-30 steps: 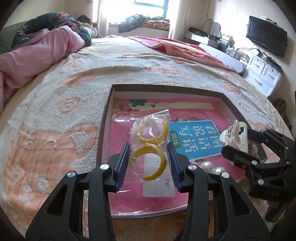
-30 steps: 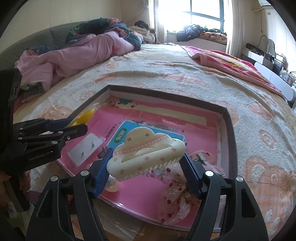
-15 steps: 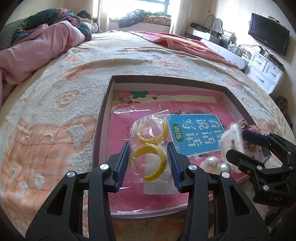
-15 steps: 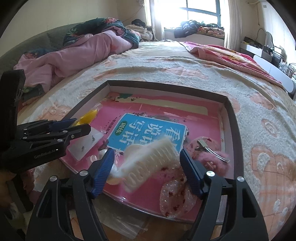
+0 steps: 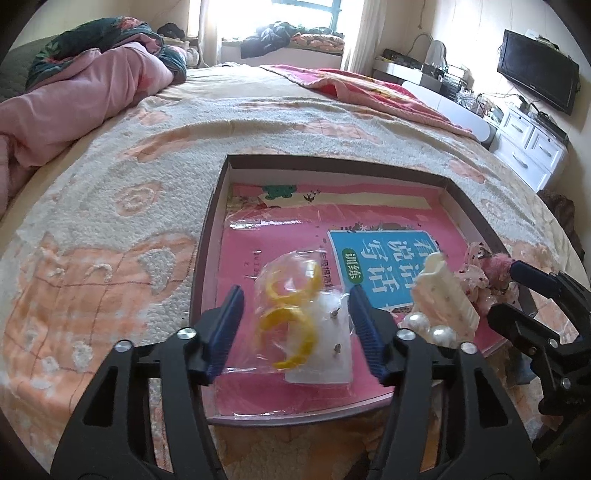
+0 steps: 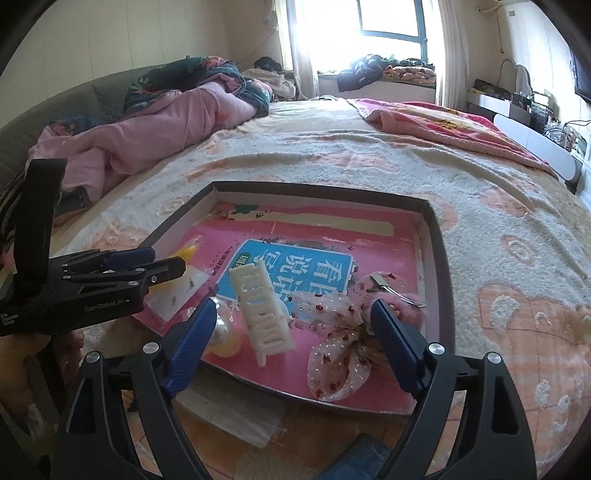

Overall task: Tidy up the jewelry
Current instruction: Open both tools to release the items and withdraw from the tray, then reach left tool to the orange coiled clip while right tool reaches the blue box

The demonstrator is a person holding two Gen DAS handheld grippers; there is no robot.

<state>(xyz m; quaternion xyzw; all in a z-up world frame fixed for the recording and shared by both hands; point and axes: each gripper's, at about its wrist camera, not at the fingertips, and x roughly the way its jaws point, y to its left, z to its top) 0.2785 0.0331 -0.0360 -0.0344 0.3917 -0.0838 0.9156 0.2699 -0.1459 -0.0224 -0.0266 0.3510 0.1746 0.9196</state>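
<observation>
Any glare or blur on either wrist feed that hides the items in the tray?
Left wrist view: window blown out, tray contents sharp, plastic bag glints slightly. Right wrist view: window flares and hazes the far room; white hair claw sharp; fisheye bends the edges.

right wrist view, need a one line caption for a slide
Right gripper open, jaws just widened, above the cream hair claw lying in the tray beside a dotted bow.
</observation>
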